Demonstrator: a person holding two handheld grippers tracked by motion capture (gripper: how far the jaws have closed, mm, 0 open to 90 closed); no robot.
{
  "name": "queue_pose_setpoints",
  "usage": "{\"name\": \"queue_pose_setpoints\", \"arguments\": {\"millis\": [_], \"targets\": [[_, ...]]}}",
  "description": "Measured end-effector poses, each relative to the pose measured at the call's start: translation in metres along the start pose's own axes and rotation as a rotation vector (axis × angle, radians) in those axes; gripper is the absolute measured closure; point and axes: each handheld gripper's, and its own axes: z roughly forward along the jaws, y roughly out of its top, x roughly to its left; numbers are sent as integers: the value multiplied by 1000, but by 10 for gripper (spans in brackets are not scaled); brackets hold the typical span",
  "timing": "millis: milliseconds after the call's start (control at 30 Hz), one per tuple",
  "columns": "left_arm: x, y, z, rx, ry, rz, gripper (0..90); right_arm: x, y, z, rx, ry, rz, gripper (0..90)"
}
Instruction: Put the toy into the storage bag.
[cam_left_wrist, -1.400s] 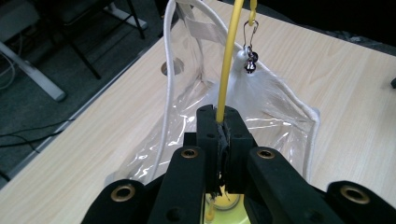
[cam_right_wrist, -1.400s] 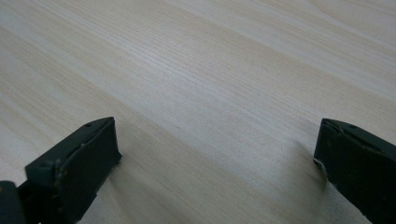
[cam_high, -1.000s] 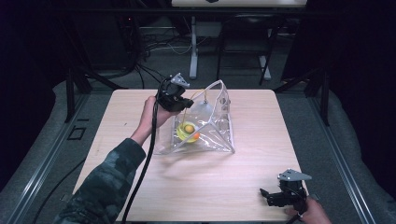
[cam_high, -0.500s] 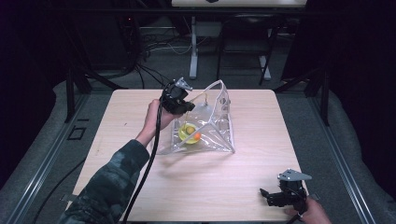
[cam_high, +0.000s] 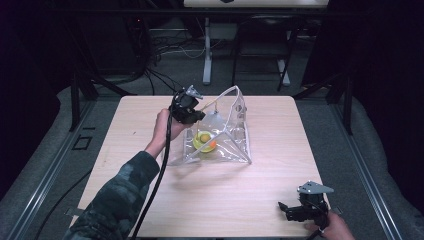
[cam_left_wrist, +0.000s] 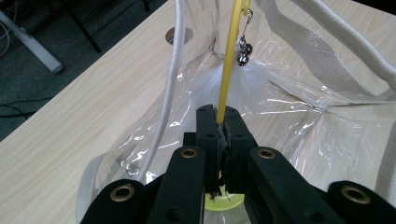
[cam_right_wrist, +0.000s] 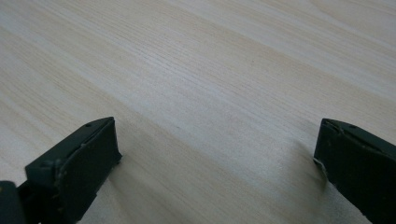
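At the frame's centre your left gripper (cam_high: 192, 111) pinched a yellow stick (cam_left_wrist: 229, 70) in closed fingers, its tip already inside the clear bag (cam_high: 227, 145) on the counter (cam_high: 260, 195), release remaining, while your right gripper (cam_high: 295, 210) rested wide open, lower right.

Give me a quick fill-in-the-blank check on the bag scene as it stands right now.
1. The left gripper is shut on a thin ____ cord.
2. The bag on the table is made of ____ plastic.
3. The right gripper has its jaws ____, with nothing between them.
4. Small metal ____ hang from the cord near its top.

Missing words: yellow; clear; open; bells
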Motion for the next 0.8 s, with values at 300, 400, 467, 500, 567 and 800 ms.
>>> {"name": "queue_pose_setpoints", "arguments": {"millis": [300, 400, 467, 500, 567, 800], "targets": [[0, 0, -7, -10, -10, -5, 825, 0, 0, 0, 0, 0, 0, 0], [0, 0, -11, -18, -19, -8, 755, 0, 0, 0, 0, 0, 0, 0], [0, 0, -14, -16, -17, -6, 731, 0, 0, 0, 0, 0, 0, 0], [0, 0, -15, -10, -20, 5, 700, 0, 0, 0, 1, 0, 0, 0], [-2, 0, -18, -11, -23, 5, 605, 0, 0, 0, 1, 0, 1, 0], [-7, 0, -35, -47, -15, -4, 393, 0, 0, 0, -1, -1, -1, 0]]}}
